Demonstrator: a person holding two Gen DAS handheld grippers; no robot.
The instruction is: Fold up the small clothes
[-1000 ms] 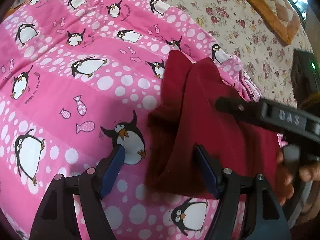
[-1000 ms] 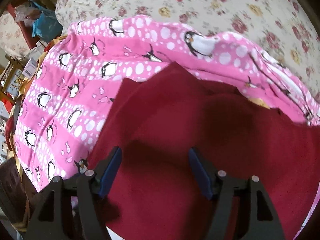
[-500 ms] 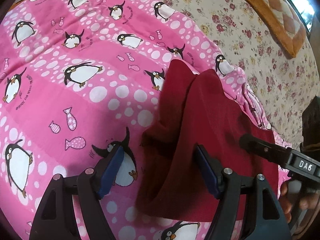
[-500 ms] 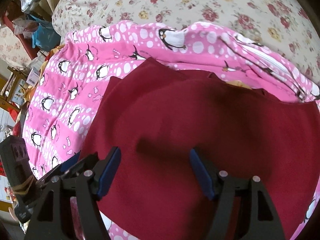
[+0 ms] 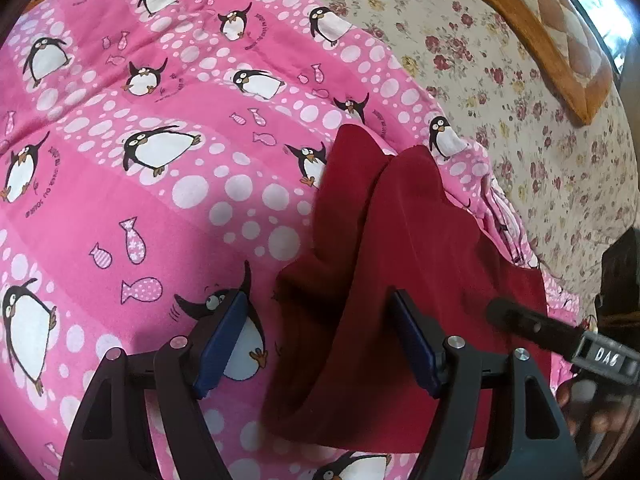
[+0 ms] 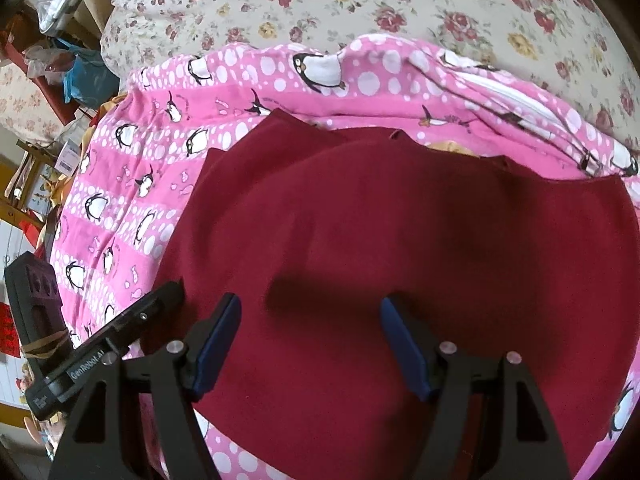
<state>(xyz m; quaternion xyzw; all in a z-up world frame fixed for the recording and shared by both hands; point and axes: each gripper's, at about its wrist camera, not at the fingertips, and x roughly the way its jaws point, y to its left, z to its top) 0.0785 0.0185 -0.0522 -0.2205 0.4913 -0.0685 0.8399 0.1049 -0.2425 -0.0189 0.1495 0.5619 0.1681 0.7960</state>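
Note:
A dark red garment point(image 5: 404, 264) lies on a pink penguin blanket point(image 5: 152, 184), rumpled along its left edge with two flaps pointing away. In the right wrist view the garment point(image 6: 400, 240) spreads wide and fairly flat. My left gripper point(image 5: 320, 340) is open and empty, just above the garment's near left edge. My right gripper point(image 6: 310, 340) is open and empty, above the garment's near part. The right gripper's finger point(image 5: 532, 328) shows at the right of the left wrist view. The left gripper's finger point(image 6: 132, 320) shows at the left of the right wrist view.
A floral bedsheet point(image 5: 500, 60) lies beyond the blanket, with an orange checked cushion point(image 5: 552, 36) at the far right. In the right wrist view the floral sheet point(image 6: 360, 0) is behind, and the bed's left edge drops to cluttered furniture and bags point(image 6: 48, 64).
Both grippers have drawn back toward the garment's near edge, still open. The right gripper's finger has slid lower right in the left view, and the left gripper has come into the right view.

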